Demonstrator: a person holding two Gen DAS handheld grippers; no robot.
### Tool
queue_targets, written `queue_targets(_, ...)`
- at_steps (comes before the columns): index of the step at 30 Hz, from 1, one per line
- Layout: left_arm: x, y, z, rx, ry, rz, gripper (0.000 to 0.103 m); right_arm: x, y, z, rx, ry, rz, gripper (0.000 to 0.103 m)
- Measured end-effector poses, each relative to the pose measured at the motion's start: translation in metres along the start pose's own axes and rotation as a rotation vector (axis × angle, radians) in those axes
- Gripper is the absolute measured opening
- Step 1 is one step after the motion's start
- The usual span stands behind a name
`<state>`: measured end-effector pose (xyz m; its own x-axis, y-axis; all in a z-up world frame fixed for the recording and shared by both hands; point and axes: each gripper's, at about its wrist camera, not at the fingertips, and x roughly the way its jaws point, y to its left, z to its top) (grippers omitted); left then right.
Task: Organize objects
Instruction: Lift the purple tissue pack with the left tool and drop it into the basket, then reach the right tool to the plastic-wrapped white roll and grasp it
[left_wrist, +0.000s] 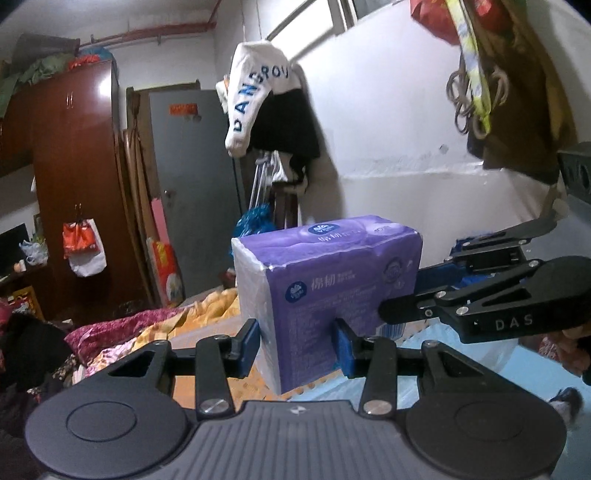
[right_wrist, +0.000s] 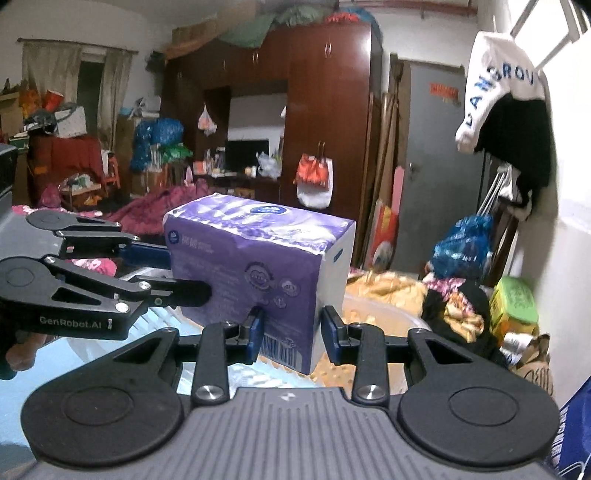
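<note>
A purple and white tissue pack (left_wrist: 325, 291) is held up in the air between both grippers. My left gripper (left_wrist: 297, 347) is shut on the pack's lower near corner, blue pads pressing each side. My right gripper (right_wrist: 291, 332) is shut on the pack (right_wrist: 258, 266) at its other lower end. In the left wrist view the right gripper (left_wrist: 410, 295) comes in from the right against the pack. In the right wrist view the left gripper (right_wrist: 177, 273) comes in from the left against it.
Below lies a bed with crumpled yellow and magenta bedding (left_wrist: 155, 328) and a light blue sheet (left_wrist: 461, 373). A brown wardrobe (right_wrist: 325, 122), a grey door (left_wrist: 192, 177), hanging clothes (left_wrist: 266, 99) and a white wall (left_wrist: 406, 129) surround it. A green box (right_wrist: 515, 306) sits at the right.
</note>
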<state>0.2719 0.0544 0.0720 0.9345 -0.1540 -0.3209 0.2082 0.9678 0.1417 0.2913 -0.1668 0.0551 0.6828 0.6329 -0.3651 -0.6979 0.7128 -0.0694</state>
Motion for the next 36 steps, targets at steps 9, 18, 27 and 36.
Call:
queue_targets(9, 0.024, 0.004, -0.004, -0.020, 0.133, 0.006, 0.047, 0.015, -0.008, 0.003, -0.002, 0.103, 0.011, 0.038)
queue_targets(18, -0.002, -0.003, 0.000, 0.010, 0.076, 0.057, 0.075, -0.022, -0.017, 0.015, 0.034, 0.021, -0.055, 0.083)
queue_targets(27, -0.113, -0.040, -0.043, 0.000, -0.056, 0.095, 0.092, -0.132, -0.016, -0.039, 0.174, -0.184, -0.100, 0.103)
queue_targets(36, -0.169, -0.065, -0.127, -0.103, -0.092, 0.123, 0.092, -0.167, 0.004, -0.139, 0.312, -0.232, -0.102, 0.103)
